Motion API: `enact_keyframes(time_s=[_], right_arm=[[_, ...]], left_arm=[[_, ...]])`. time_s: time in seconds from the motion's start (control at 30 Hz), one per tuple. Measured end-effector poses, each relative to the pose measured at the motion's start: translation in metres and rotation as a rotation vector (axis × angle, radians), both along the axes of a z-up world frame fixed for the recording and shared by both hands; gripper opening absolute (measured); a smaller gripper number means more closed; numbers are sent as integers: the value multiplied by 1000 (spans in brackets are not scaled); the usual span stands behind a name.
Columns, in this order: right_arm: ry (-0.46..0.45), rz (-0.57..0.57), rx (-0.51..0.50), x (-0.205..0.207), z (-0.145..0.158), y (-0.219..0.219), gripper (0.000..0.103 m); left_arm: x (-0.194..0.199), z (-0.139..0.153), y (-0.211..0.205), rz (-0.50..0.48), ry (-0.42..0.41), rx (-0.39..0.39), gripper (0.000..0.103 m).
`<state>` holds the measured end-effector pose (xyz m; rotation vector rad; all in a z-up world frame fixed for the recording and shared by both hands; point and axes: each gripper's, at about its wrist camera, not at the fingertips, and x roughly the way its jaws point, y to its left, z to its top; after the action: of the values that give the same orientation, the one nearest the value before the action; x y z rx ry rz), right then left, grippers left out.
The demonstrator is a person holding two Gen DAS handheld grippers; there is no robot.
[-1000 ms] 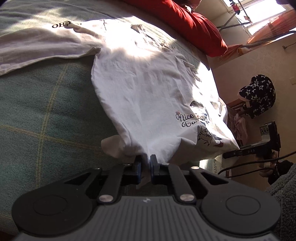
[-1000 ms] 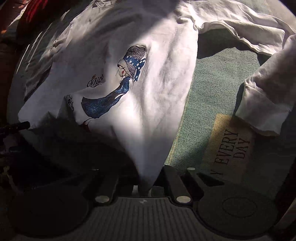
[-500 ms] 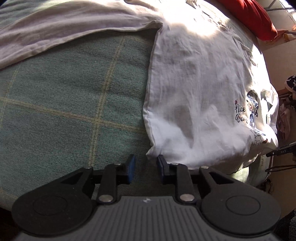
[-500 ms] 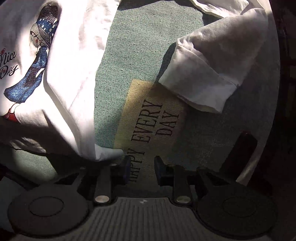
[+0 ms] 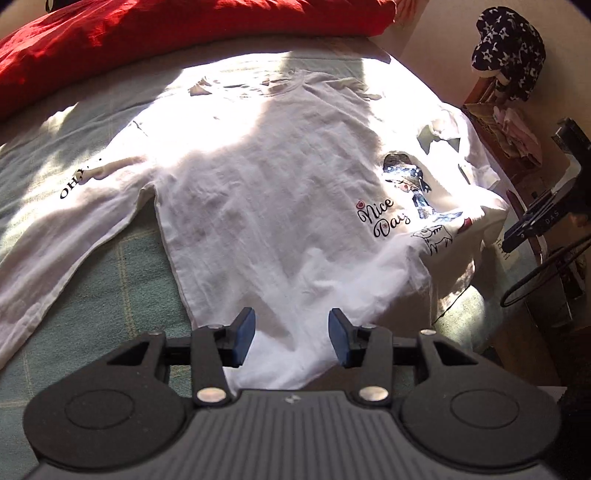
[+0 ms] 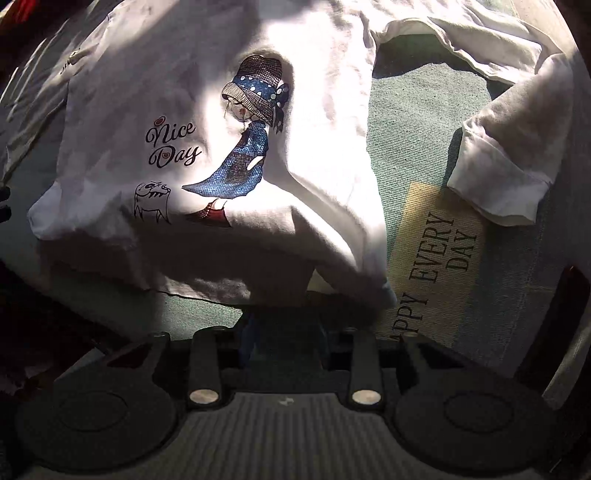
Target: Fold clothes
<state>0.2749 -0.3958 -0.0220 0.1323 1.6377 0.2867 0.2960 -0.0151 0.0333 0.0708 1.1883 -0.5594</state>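
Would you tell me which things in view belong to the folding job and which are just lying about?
Part of the job:
- white long-sleeved shirt
- left gripper, open over its hem
- right gripper, open

Lying about:
- red pillow
- star-patterned dark cloth
- green bedspread

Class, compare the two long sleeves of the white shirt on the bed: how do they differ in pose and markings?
The left sleeve lies stretched out across the green bedspread and carries black lettering. The right sleeve is bent, its cuff resting on a yellow "EVERY DAY" patch, with no visible lettering. Both are white, wrinkled, and lie flat on the bed.
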Motion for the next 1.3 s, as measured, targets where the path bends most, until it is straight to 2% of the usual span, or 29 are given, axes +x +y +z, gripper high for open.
enact_keyframes(time_s=[0.1,0.17,0.23,0.3,0.37,0.43,0.53,0.67,0.73,0.77,0.8,1.03,1.17,1.3], right_arm=[[-74,-32,43,1,10,15,38],[-111,-52,44,5,16,21,38],[-160,-63,1,6,20,21,38],[-193,-91,-37,7,21,13,38],[-196,-150,-53,6,19,-4,38],[-177,-217,-50,5,16,-19,38],[-166,-259,-54,1,12,-28,38],[-216,-247,-107,0,20,-32,38],[-245,-267,-102,2,28,-44,46],[-241,-276,-79,6,29,-53,52],[-238,-285,-57,9,30,-61,53],[-163,-296,110,19,-3,-80,53],[-124,-324,220,20,-20,-77,53],[-129,-288,267,20,-24,-66,54]], left_arm=[[7,-14,-14,-28,20,-27,43],[9,-27,-15,-26,48,6,43],[11,-40,-8,-5,72,54,43],[12,-44,7,49,80,61,43],[14,-43,29,144,97,29,43],[13,-42,50,247,126,-13,54],[3,-48,74,366,178,-68,57],[-9,-59,88,443,212,-109,58],[-14,-64,91,467,229,-133,66],[-16,-68,91,472,241,-152,68],[-17,-72,89,472,255,-176,69],[-15,-84,81,482,235,-237,69],[-14,-84,78,482,226,-274,69],[-12,-88,75,493,248,-323,69]])
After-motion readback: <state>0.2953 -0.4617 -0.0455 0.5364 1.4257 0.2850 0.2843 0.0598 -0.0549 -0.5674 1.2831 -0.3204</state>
